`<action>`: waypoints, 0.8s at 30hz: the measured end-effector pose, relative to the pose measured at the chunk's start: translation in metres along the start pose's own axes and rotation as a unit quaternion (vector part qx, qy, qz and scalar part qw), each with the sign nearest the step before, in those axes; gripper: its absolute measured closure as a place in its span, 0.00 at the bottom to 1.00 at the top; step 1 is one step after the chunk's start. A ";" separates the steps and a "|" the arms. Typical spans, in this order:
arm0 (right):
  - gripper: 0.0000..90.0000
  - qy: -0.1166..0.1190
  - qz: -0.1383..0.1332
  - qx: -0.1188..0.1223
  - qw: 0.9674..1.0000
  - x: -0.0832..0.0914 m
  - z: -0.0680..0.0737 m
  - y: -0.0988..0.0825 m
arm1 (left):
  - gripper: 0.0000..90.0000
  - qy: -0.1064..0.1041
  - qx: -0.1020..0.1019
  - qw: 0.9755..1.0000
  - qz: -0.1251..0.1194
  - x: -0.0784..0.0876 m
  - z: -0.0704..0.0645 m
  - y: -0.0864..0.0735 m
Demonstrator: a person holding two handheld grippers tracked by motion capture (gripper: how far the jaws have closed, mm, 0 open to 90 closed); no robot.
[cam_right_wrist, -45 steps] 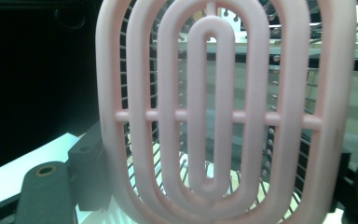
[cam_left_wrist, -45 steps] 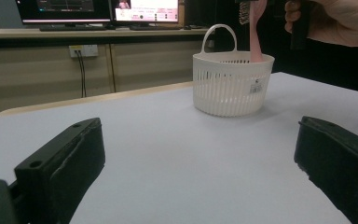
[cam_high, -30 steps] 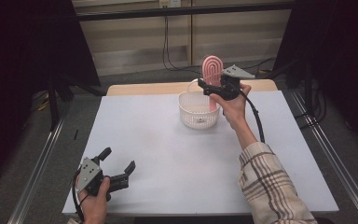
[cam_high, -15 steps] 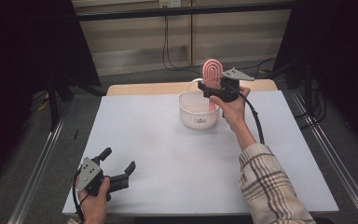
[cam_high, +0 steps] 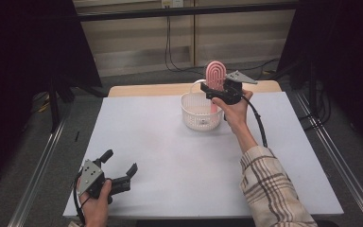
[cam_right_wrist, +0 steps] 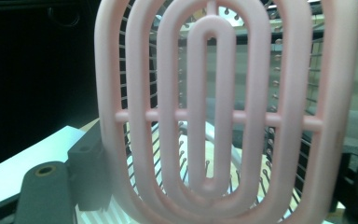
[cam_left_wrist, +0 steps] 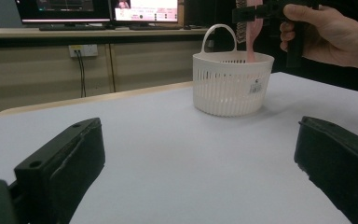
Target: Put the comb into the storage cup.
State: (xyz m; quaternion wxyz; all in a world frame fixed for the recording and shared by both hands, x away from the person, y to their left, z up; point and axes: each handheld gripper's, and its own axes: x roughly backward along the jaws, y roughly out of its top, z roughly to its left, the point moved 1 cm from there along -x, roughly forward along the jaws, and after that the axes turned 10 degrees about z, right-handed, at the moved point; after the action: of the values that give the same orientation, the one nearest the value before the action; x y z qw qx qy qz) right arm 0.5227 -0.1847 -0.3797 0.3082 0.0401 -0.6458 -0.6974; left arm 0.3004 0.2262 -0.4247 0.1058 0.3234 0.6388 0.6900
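A pink hairbrush (cam_high: 215, 75) stands upright, head on top, with my right gripper (cam_high: 212, 92) shut on it below the head. Its handle reaches down into a white slotted basket (cam_high: 198, 113) at the far middle of the table. In the right gripper view the brush's looped head (cam_right_wrist: 223, 107) is right in front of the camera, between the black jaws. From the left gripper view, the basket (cam_left_wrist: 228, 84) is ahead, with the brush (cam_left_wrist: 251, 42) dipping past its rim. My left gripper (cam_high: 120, 162) rests at the table's front left, open with nothing between its jaws.
The white table top (cam_high: 170, 156) spreads between the two grippers. A wooden strip (cam_high: 146, 89) runs along its far edge. Metal rails (cam_high: 38, 175) flank both sides, and cables hang against the back wall (cam_high: 170, 42).
The right gripper and the brush have shifted only slightly over the basket. The left gripper has kept still.
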 end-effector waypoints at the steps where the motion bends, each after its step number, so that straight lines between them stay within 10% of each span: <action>1: 0.24 -0.001 0.002 0.001 1.000 -0.001 0.000 -0.001 | 0.02 0.000 0.000 1.000 0.000 0.000 0.000 0.000; 24: 0.23 -0.003 0.018 -0.013 1.000 -0.005 -0.009 -0.016 | 0.02 -0.004 -0.002 1.000 0.002 0.000 0.000 0.000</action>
State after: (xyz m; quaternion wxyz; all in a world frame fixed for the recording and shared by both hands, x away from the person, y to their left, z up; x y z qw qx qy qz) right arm 0.5251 -0.1908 -0.3977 0.3191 0.0225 -0.6379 -0.7005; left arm 0.3004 0.2261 -0.4248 0.1072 0.3270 0.6364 0.6904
